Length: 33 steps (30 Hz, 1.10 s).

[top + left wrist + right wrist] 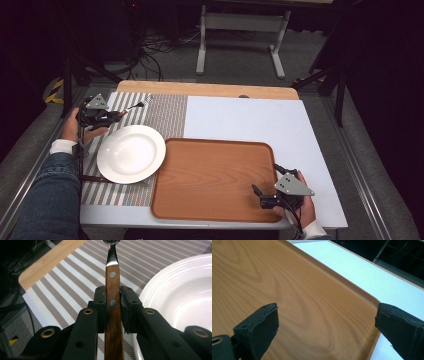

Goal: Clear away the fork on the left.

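The left tongs [113,308] are clamping a wooden-handled fork [111,290], holding it over the striped placemat [65,280] with the white plate [180,305] just beside them. The right tongs [324,327] are gaping wide, empty, over the wooden tray [287,290]. Likely next: laying the fork down beside the plate.

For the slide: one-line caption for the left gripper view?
Left gripper clamps a wooden-handled fork over the striped placemat, white plate alongside.
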{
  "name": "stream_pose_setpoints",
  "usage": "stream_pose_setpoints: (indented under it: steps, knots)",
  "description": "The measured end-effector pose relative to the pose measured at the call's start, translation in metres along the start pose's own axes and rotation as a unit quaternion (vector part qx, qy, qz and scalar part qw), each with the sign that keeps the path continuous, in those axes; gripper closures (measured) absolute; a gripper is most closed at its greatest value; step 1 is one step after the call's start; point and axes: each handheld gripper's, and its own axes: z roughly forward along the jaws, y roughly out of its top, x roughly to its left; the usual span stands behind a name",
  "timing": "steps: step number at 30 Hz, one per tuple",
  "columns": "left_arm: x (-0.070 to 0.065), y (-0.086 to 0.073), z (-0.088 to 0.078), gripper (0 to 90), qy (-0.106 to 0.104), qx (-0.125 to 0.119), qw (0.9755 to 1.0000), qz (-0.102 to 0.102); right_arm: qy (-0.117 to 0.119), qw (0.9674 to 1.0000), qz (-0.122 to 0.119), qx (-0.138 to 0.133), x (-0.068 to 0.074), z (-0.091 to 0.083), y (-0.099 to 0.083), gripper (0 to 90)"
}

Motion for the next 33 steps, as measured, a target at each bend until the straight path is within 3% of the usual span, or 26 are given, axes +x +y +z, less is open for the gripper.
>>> stream_pose_setpoints:
  steps: [6,13,18,23,33]
  knots:
    - [-0.014,0.005,-0.013,76.3,0.004,-0.033,0.9994,0.005,-0.007,0.9999,-0.001,-0.009,-0.001,-0.003,0.002,5.9]
    - [-0.039,0.014,-0.035,76.3,0.008,-0.078,0.9967,0.021,-0.015,0.9997,-0.001,-0.018,-0.001,-0.007,0.004,5.8]
    - [-0.054,0.017,-0.044,76.3,0.008,-0.096,0.9949,0.029,-0.019,0.9996,-0.004,-0.022,0.001,-0.008,0.006,5.8]
    - [-0.077,0.02,-0.048,76.3,0.005,-0.11,0.993,0.043,-0.031,0.9988,0.003,-0.037,-0.003,-0.012,0.006,5.9]
    - [-0.136,0.02,-0.043,76.3,-0.036,-0.138,0.9872,0.071,-0.027,0.9991,-0.004,-0.034,-0.001,-0.01,0.007,5.8]
